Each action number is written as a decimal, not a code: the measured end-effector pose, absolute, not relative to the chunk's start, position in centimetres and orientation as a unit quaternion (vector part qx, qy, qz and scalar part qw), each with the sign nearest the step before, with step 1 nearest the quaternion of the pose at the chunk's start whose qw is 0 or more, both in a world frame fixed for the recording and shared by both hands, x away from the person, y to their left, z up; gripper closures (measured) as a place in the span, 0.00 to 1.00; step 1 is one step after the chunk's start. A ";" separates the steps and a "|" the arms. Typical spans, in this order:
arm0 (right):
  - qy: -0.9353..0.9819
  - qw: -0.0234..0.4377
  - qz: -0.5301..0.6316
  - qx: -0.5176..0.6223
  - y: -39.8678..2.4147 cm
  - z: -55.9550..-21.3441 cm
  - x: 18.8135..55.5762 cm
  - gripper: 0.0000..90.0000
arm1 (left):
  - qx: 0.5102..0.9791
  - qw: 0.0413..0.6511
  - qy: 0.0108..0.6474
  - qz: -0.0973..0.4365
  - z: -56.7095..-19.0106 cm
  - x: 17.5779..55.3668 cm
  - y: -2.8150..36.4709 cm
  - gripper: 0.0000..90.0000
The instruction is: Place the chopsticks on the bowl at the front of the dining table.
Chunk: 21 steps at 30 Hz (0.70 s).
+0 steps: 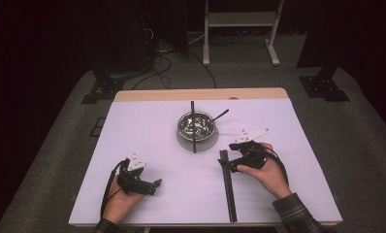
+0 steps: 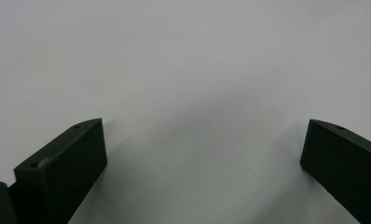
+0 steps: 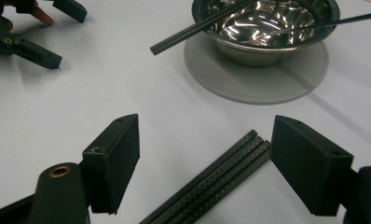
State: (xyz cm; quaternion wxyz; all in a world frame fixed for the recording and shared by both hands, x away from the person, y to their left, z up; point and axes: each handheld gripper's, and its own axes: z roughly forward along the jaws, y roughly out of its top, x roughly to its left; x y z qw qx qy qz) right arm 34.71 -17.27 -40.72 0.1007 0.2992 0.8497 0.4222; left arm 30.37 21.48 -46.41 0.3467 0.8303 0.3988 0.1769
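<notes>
Resting on a grey disc [image 3: 267, 79], steel bowl [image 1: 196, 124] holding one black rod [image 1: 193, 127] and a thinner stick [image 3: 342, 21], right gripper [image 3: 204, 156] jaws wide over paired black strips [image 3: 221, 179], left gripper [image 2: 202, 149] wide above bare white tabletop [image 2: 183, 60].

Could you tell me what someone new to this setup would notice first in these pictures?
Probably the shiny metal bowl on its grey mat, mid-table toward the far edge, with one black rod lying across its rim and another leaning out of it. Next, the bundle of black rods lying on the white table just ahead of the open right gripper, while the left gripper sits open over bare tabletop.
</notes>
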 end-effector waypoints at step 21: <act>0.836 0.112 0.418 0.338 -22.1 -41.4 32.6 0.26 | 0.830 0.347 0.399 0.177 -46.4 30.4 21.5 0.00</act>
